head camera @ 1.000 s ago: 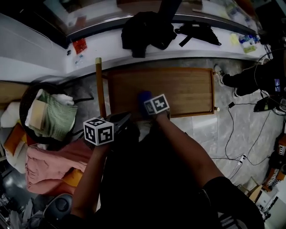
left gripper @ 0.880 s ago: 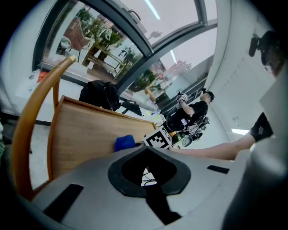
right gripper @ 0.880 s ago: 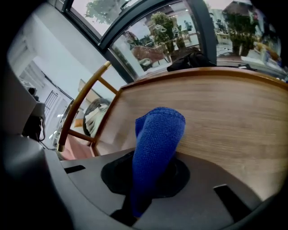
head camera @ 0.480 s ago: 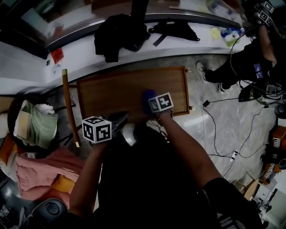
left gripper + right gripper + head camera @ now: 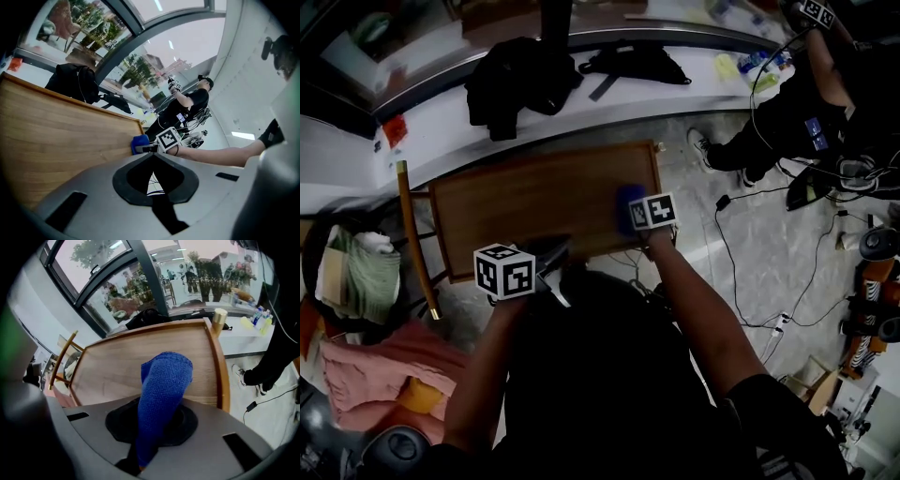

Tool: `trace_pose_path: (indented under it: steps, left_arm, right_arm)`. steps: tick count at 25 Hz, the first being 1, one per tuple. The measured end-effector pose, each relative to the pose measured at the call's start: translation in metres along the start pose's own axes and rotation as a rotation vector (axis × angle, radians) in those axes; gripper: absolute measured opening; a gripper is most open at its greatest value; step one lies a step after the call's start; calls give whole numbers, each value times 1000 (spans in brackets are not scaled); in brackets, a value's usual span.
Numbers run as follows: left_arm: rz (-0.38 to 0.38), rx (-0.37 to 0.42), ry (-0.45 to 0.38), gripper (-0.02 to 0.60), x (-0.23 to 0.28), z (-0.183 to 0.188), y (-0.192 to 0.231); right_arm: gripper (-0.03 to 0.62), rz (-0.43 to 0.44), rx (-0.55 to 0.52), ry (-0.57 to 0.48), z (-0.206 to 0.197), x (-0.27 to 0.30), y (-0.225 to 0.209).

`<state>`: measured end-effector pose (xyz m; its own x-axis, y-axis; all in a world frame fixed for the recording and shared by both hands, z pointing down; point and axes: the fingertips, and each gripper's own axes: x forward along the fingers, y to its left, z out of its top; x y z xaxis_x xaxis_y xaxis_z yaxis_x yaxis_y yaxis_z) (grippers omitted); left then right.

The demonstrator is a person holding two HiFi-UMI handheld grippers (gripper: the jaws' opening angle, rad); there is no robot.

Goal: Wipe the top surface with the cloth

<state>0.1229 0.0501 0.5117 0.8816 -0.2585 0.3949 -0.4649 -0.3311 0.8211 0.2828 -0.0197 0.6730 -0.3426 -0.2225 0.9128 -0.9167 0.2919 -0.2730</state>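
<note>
The wooden table top (image 5: 525, 202) lies in front of me in the head view. A blue cloth (image 5: 629, 208) rests on it near its right edge, and my right gripper (image 5: 637, 217) is shut on that cloth. In the right gripper view the blue cloth (image 5: 163, 385) sticks out forward between the jaws over the table top (image 5: 122, 366), hiding the fingertips. My left gripper (image 5: 551, 255) hovers at the table's near edge, shut with nothing in it. In the left gripper view, past my left gripper (image 5: 152, 154), the cloth (image 5: 139, 143) shows far ahead.
A black jacket (image 5: 511, 70) and a black bag (image 5: 633, 64) lie on the white counter behind the table. A wooden chair post (image 5: 412, 234) and a basket of cloths (image 5: 352, 272) stand at the left. Cables (image 5: 741, 244) and a person (image 5: 797, 122) are to the right.
My right gripper has carried the blue cloth rightward across the table top, from left of the middle to near the right edge. The left gripper stays at the near edge.
</note>
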Motion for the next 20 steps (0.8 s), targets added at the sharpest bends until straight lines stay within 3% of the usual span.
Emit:
trace_pose_path:
  steps: [7, 14, 17, 20]
  left_arm:
    - [-1, 8, -13, 9, -8, 0, 0]
    - [14, -8, -77, 9, -53, 12, 13]
    - [14, -7, -98, 9, -83, 13, 15]
    - [17, 1, -105, 9, -124, 8, 24]
  right_arm:
    - [48, -210, -19, 114, -10, -20, -44]
    - [48, -306, 76, 106, -12, -30, -59]
    - [48, -263, 61, 1, 3, -38, -31]
    - [48, -67, 23, -115, 22, -30, 60]
